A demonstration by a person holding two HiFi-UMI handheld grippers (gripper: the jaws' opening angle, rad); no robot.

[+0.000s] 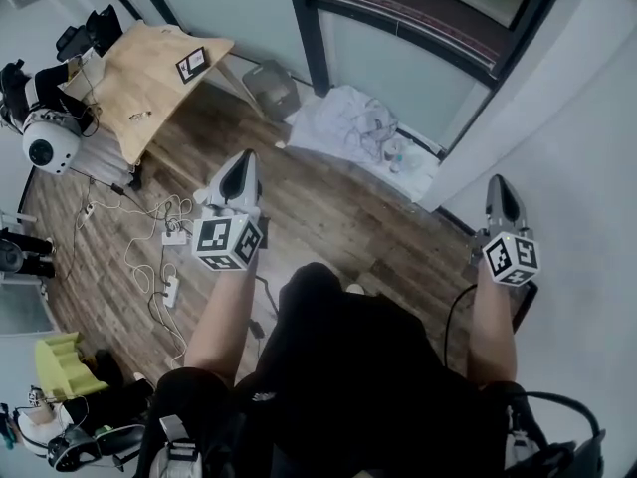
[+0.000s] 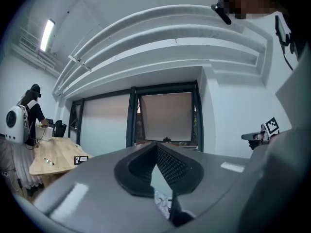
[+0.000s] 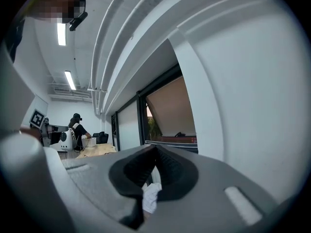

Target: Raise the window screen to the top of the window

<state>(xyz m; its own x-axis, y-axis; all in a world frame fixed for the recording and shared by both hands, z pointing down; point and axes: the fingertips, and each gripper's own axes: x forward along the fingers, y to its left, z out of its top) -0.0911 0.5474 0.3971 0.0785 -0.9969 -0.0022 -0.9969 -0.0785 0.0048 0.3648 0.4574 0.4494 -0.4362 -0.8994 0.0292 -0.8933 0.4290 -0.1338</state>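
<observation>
Left gripper (image 1: 242,159) held level, jaws pressed together, nothing pinched. Right gripper (image 1: 501,185) likewise level, closed, empty. Window screen (image 2: 165,115) seen ahead of both grippers, well apart, untouched. Wooden table (image 1: 149,73) seen far left of left gripper.

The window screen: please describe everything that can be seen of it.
The window screen is a pale, fabric-like sheet inside a dark window frame. It is drawn down over most of the opening, leaving a narrow strip open below. A small dark handle sits at the middle of its bottom edge. Nothing touches it.
</observation>
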